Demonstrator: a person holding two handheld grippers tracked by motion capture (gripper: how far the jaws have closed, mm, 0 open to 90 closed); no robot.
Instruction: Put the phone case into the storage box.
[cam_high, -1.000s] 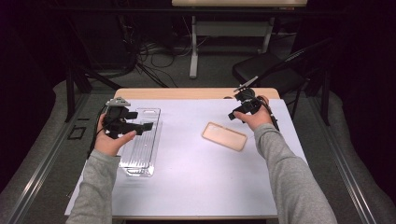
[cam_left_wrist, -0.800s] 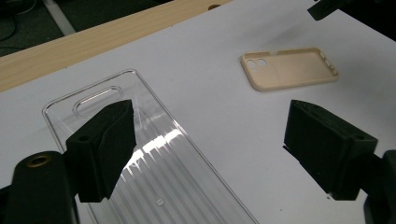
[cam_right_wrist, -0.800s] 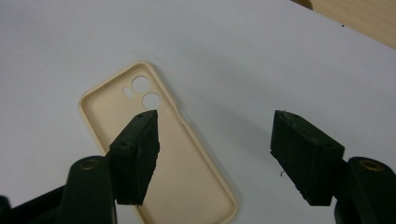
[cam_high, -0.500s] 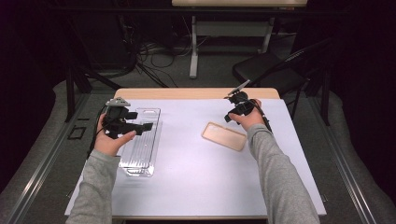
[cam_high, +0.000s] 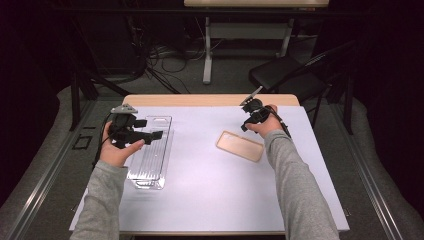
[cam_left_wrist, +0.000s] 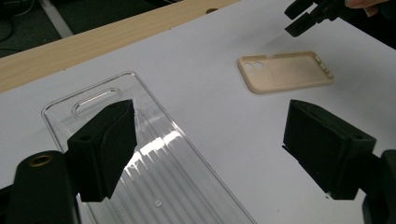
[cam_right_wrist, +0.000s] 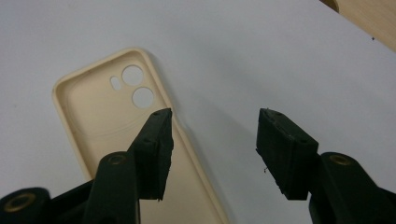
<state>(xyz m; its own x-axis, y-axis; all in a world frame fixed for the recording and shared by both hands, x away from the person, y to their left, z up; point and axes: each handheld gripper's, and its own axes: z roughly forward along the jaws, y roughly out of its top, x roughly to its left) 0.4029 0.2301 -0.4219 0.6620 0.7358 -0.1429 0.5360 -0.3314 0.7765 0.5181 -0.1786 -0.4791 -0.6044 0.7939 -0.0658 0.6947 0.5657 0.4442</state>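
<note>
A beige phone case (cam_high: 240, 146) lies hollow side up on the white table cover, right of the middle. My right gripper (cam_high: 246, 124) hovers at its far right end and points down. In the right gripper view its jaws (cam_right_wrist: 215, 114) stand half apart and have just been closing. One jaw is above the case (cam_right_wrist: 107, 116) rim and the other above bare cover, and the pads press on nothing. A clear plastic tray (cam_high: 150, 155) lies at the left. My left gripper (cam_high: 150, 128) hangs above the tray (cam_left_wrist: 154, 154), wide open (cam_left_wrist: 210, 116) and empty. The left gripper view also shows the case (cam_left_wrist: 285, 71) and the right gripper (cam_left_wrist: 303, 18).
The wooden table edge (cam_high: 210, 100) shows beyond the white cover (cam_high: 210, 200). Behind the table stand a black chair (cam_high: 285, 75) and a desk leg (cam_high: 207, 50), with cables on the floor.
My right gripper has sunk and shifted left, closer to the phone case's far end. The left gripper and the tray have kept still.
</note>
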